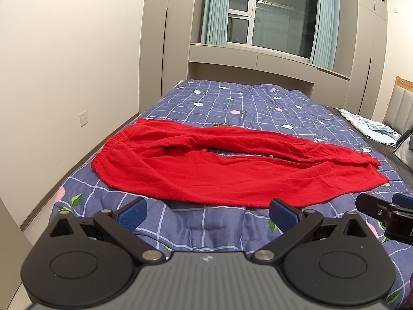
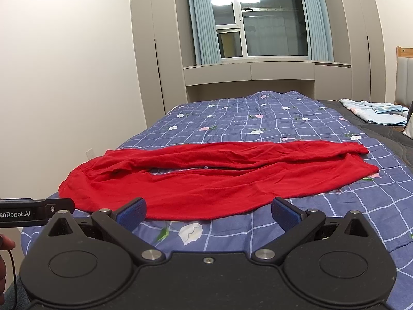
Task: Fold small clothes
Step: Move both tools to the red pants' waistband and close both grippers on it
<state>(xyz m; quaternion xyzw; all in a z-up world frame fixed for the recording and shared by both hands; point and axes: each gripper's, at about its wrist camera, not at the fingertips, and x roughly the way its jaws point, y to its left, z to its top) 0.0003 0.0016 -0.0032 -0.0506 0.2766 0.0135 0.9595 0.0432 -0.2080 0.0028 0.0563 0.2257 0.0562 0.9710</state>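
A pair of red trousers lies flat across the blue checked quilt, waistband to the left, legs stretching right; it also shows in the right wrist view. My left gripper is open and empty, just short of the near hem. My right gripper is open and empty, also just before the near edge of the trousers. The right gripper's tip shows at the right edge of the left wrist view. The left gripper's body shows at the left of the right wrist view.
The bed's quilt runs back to a window wall with cabinets. A light blue cloth pile lies at the far right by the headboard. A white wall and floor gap lie left of the bed.
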